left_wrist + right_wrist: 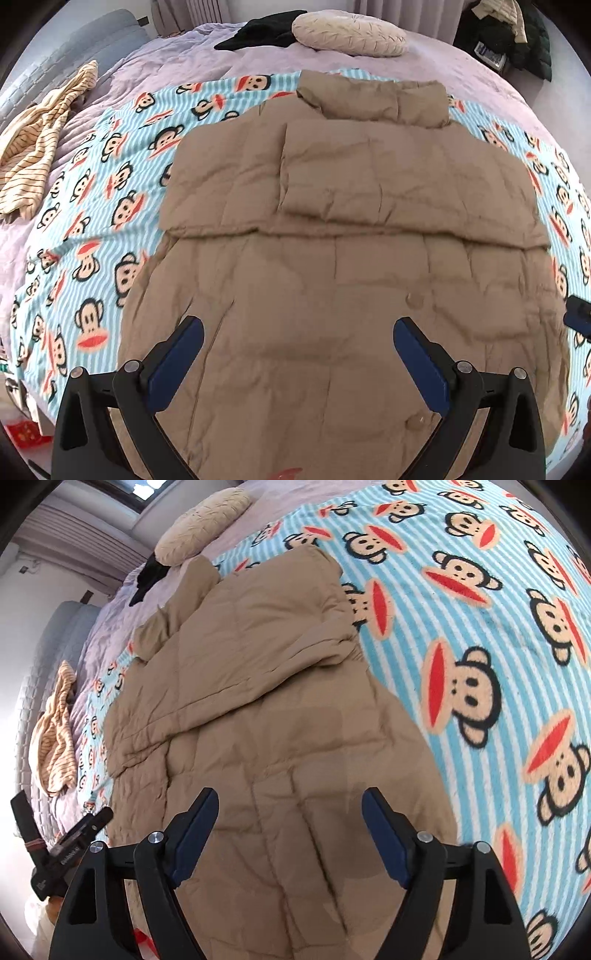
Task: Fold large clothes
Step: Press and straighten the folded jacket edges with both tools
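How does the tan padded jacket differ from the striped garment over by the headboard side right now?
The tan padded jacket is plain, thick and laid flat on the monkey-print blanket, sleeves folded across it. The striped garment is thin, cream with dark stripes, and crumpled on the lilac bedspread. Neither is held.

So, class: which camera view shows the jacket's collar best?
The left wrist view: the tan jacket lies square-on, its collar fully visible at the top. The right wrist view shows the collar obliquely, bunched at the jacket's far left edge.
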